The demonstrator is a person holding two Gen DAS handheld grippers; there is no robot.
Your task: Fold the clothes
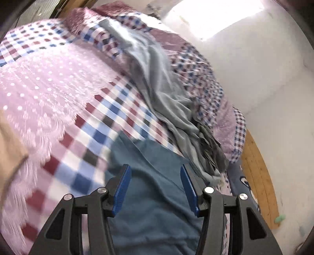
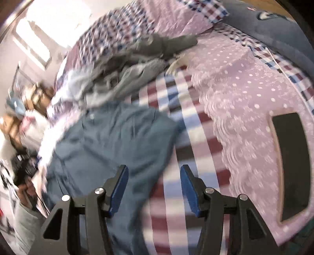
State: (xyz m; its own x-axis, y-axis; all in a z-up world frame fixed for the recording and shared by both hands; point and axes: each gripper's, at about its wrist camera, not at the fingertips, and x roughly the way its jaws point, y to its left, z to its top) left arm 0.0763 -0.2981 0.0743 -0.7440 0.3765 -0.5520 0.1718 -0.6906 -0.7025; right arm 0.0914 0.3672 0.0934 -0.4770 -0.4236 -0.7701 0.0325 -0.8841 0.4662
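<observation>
Checkered bedspread [image 1: 82, 137] bears blue garment [image 2: 109, 141], tongs [image 1: 155, 188] agape.

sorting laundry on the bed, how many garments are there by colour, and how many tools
blue garment: 1, spread flat on the checked bedding
grey garments: a crumpled pile, at least 2 shades; exact count cannot be told
tools: 2, left tool and right tool, both open and holding nothing
total: 2 tools and at least 3 garments

Bright daylight, blown-out window [image 1: 219, 17] glare, heavy motion blur, fisheye bending and dark corners
</observation>
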